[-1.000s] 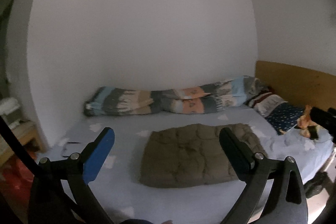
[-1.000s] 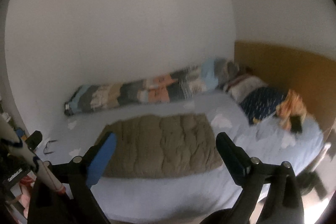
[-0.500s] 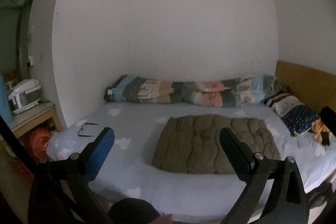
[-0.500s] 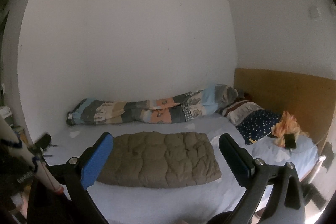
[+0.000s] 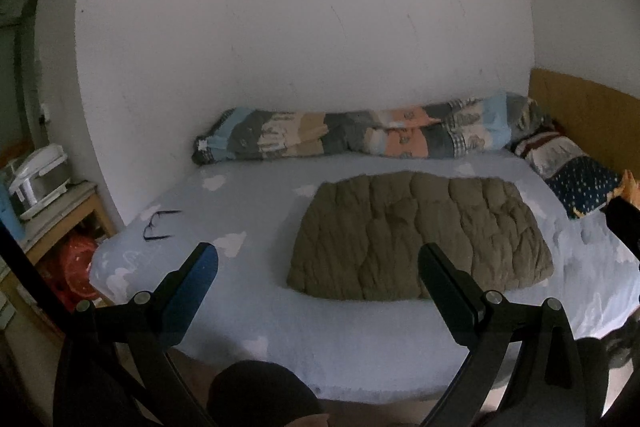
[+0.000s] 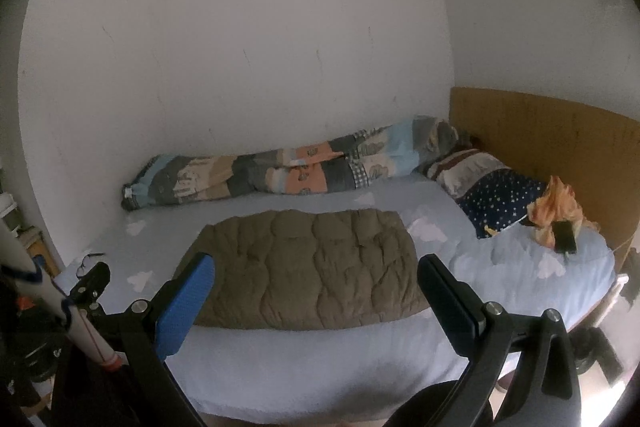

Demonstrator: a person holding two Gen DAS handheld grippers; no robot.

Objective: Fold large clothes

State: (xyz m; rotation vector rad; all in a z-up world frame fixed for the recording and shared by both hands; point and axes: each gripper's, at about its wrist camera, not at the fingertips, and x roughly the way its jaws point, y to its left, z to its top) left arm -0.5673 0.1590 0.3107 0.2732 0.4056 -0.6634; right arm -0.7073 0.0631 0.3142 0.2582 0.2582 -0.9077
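Both cameras panned left since a second ago; bedside table (image 5: 60, 203) now at 9 o'clock. My left gripper (image 5: 316, 267) and right gripper (image 6: 316, 277) gape wide, empty. Folded olive quilted jacket (image 6: 308, 267) lies mid-bed (image 5: 256, 315), white walls (image 6: 240, 47) behind.

Both grippers sit farther back from the bed (image 5: 248, 311) than a second ago: the folded jacket (image 5: 416, 235) appears smaller, the glasses (image 5: 158, 225) near the left corner show fully.
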